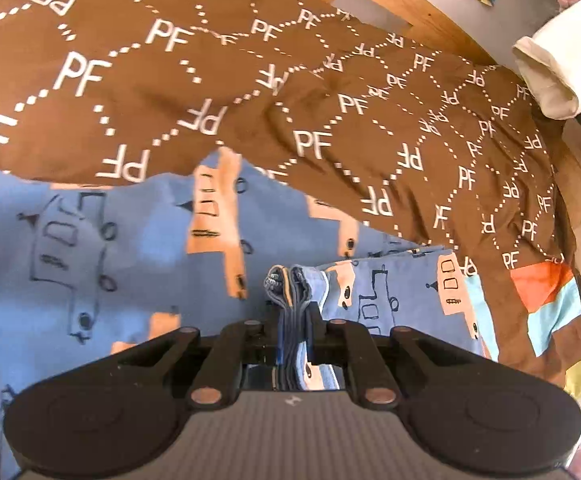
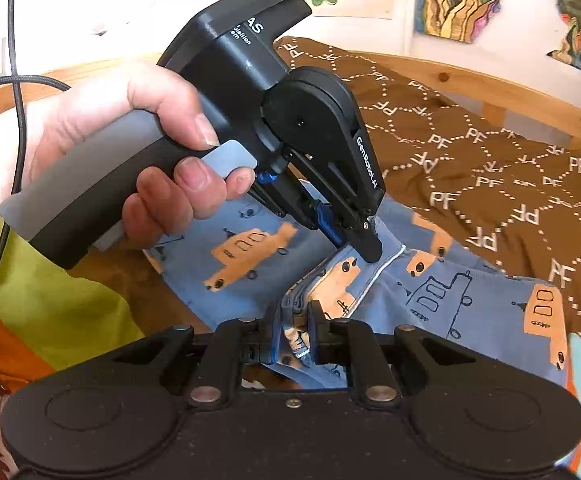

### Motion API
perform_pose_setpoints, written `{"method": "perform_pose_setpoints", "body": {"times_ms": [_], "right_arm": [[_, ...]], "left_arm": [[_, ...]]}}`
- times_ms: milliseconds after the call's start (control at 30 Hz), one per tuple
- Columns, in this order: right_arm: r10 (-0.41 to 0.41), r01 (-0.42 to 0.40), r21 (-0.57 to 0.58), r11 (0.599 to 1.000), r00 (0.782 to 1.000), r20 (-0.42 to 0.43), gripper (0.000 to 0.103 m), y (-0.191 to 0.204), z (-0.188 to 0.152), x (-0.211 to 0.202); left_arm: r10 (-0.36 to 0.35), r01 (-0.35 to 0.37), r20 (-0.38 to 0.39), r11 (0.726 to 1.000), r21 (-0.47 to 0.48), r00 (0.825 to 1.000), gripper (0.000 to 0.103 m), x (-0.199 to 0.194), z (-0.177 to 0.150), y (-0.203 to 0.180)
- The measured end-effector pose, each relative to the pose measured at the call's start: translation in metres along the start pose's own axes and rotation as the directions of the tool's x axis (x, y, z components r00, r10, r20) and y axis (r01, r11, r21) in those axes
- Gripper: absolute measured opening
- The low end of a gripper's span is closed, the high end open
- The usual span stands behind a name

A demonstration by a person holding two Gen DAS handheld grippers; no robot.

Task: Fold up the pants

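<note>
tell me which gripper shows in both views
The left gripper: it shows up close in its own view and again in the right wrist view, pinching the pants.

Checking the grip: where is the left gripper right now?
In the right wrist view, the left gripper is centre frame, shut on the pants edge, just beyond the right gripper.

Black gripper [image 2: 364,240], grey handle, bare hand [image 2: 130,152]

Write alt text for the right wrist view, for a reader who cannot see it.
The right claw pinches a bunched edge of blue truck-print pants lying on a brown "PF" bedspread. Just beyond it, a hand holds the left claw, also clamped on the pants.
</note>
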State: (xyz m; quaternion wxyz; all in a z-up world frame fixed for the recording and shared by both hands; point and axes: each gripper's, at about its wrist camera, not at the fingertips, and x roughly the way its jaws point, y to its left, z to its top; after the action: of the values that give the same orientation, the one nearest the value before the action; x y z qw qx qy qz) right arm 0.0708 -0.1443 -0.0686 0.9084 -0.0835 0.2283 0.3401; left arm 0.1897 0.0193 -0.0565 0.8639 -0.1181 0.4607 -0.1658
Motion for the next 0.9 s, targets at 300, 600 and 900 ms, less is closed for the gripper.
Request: {"method": "perform_pose_setpoints", "body": {"times_ms": [300, 600, 900], "right_arm": [[0.031, -0.031, 0.002, 1.0, 0.999, -0.009, 0.015, 0.01, 0.005, 0.016], [-0.048, 0.046, -0.069, 0.997, 0.999, -0.019, 0.056, -0.002, 0.0, -0.006], [-0.374, 0.374, -0.02, 0.927, 0.926, -0.052, 0.085, -0.097, 0.002, -0.033]], "left_arm": [[0.018, -0.018, -0.008, 1.0, -0.013, 1.0, 0.012, -0.003, 0.0, 0.018], [0.067, -0.067, 0.021, 0.997, 0.044, 0.998, 0.057, -0.015, -0.011, 0.013], [0.301, -0.316, 0.102, 0.921, 0.227, 0.948, 0.075, -0.016, -0.062, -0.031]]}}
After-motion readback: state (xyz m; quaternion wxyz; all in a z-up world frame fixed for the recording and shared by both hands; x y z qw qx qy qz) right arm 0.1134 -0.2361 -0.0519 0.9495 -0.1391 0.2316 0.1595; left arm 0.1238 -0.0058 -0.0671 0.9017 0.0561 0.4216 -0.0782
